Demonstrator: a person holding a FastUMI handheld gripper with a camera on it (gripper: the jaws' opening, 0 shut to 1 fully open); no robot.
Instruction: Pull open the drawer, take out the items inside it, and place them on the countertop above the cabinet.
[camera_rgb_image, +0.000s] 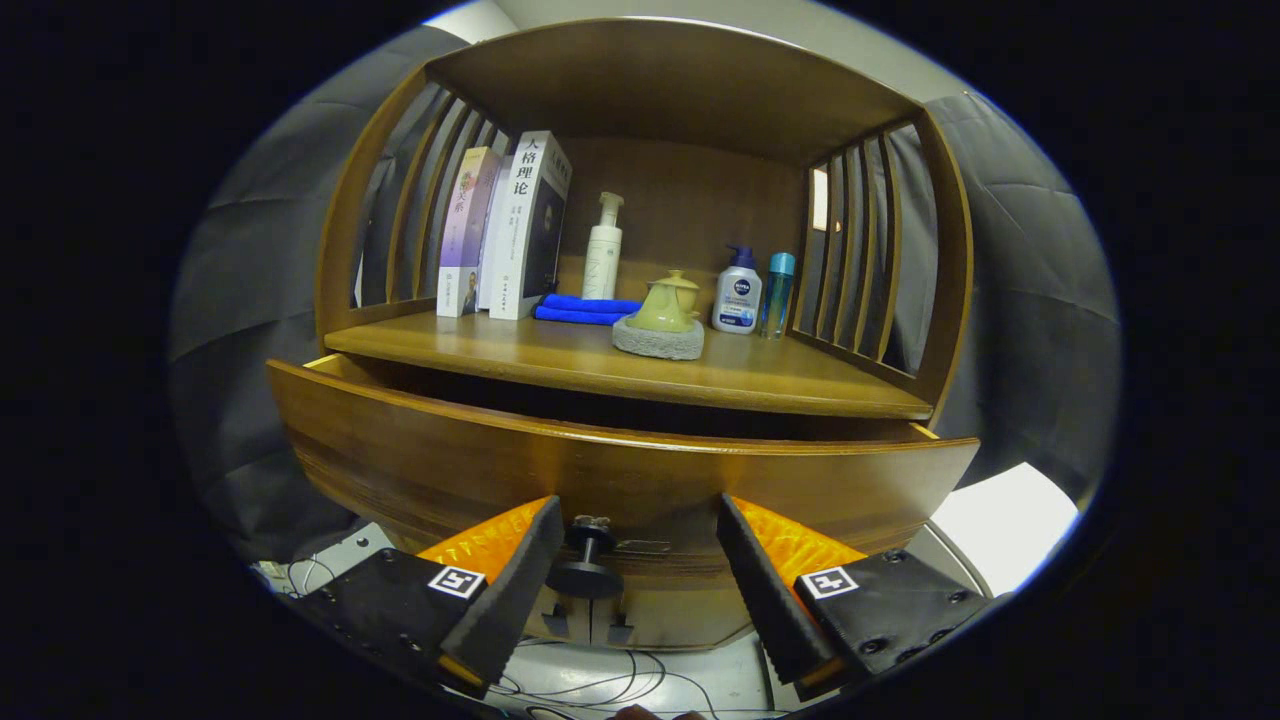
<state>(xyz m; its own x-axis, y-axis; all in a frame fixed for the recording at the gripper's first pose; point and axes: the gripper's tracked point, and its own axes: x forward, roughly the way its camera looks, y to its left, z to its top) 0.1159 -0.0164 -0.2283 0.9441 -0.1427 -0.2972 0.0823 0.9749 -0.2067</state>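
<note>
The wooden drawer (600, 460) of the cabinet stands pulled part way out, its curved front just ahead of my fingers. Its dark round knob (586, 560) sits between the fingers, close to the left one, touching neither. My gripper (635, 545) is open, the fingers wide apart at the drawer front's lower edge. The drawer's inside is hidden behind its front panel. Above the drawer lies the wooden countertop (760, 380).
On the countertop stand books (510, 230), a white pump bottle (602, 250), a folded blue cloth (583, 308), a yellow-green teapot (665, 305) on a grey pad, a white-and-blue bottle (738, 295) and a teal bottle (777, 290). Slatted wooden sides enclose the shelf. Cables lie below.
</note>
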